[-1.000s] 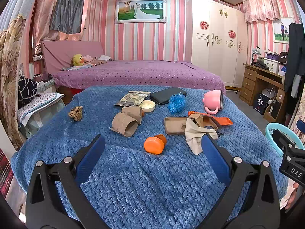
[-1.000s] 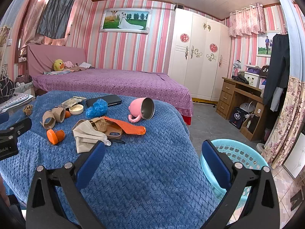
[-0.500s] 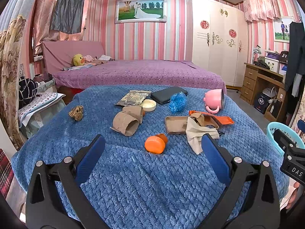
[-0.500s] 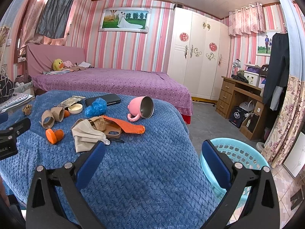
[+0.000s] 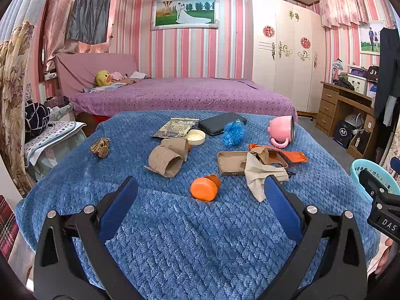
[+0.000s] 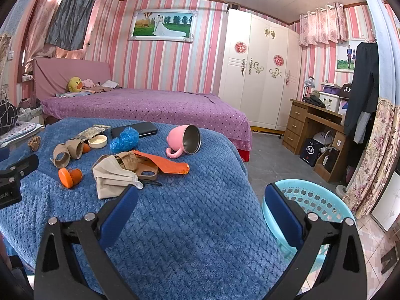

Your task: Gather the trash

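Observation:
Litter lies on a blue blanket (image 5: 200, 237): torn cardboard tubes (image 5: 166, 158), an orange cap (image 5: 203, 189), a crumpled brown paper ball (image 5: 100, 147), a blue plastic wad (image 5: 233, 133), an orange wrapper (image 5: 293, 155), a foil packet (image 5: 175, 128) and a beige cloth (image 5: 260, 175). My left gripper (image 5: 200, 203) hovers open just short of the orange cap, holding nothing. My right gripper (image 6: 200, 208) is open and empty over the blanket's right edge, beside a light blue basket (image 6: 310, 201) on the floor.
A tipped pink mug (image 6: 185, 141), a dark phone (image 5: 221, 123), a tan phone case (image 5: 231, 162) and a cream lid (image 5: 196, 137) also lie on the blanket. Behind stands a purple bed (image 5: 185, 95); a wooden desk (image 6: 315, 125) and white wardrobe (image 6: 260, 75) sit at right.
Both views have shifted only slightly; the objects sit a touch further right in the left wrist view. Nothing was grasped or released.

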Available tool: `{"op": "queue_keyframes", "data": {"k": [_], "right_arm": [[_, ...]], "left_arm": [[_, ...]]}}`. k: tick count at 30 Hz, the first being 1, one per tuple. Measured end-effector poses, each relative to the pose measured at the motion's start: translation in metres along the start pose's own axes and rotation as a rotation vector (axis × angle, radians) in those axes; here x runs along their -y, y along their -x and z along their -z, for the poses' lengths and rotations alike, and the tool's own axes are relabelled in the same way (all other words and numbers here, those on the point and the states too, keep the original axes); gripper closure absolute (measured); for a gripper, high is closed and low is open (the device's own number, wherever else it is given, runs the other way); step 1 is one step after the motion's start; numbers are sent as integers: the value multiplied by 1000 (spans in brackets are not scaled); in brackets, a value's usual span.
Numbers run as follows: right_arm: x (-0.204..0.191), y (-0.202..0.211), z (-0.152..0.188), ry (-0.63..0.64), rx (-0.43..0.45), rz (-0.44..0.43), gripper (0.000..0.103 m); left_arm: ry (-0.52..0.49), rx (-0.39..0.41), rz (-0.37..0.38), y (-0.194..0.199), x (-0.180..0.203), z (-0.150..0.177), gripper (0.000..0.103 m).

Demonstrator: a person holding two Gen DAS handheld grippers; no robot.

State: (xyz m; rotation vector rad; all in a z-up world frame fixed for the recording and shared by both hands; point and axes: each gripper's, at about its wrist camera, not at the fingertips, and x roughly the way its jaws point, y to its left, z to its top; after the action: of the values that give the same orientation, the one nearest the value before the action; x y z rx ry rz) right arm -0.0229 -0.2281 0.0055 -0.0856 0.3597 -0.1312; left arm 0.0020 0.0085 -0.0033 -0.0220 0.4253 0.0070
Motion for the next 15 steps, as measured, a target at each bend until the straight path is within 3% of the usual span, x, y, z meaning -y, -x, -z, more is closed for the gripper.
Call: {"op": "queue_keyframes", "data": {"k": [15], "right_arm": [[-3,-2,6,0,-7,9,4]], "left_arm": [[-2,-9,-14,1,-3,2,5]]}}
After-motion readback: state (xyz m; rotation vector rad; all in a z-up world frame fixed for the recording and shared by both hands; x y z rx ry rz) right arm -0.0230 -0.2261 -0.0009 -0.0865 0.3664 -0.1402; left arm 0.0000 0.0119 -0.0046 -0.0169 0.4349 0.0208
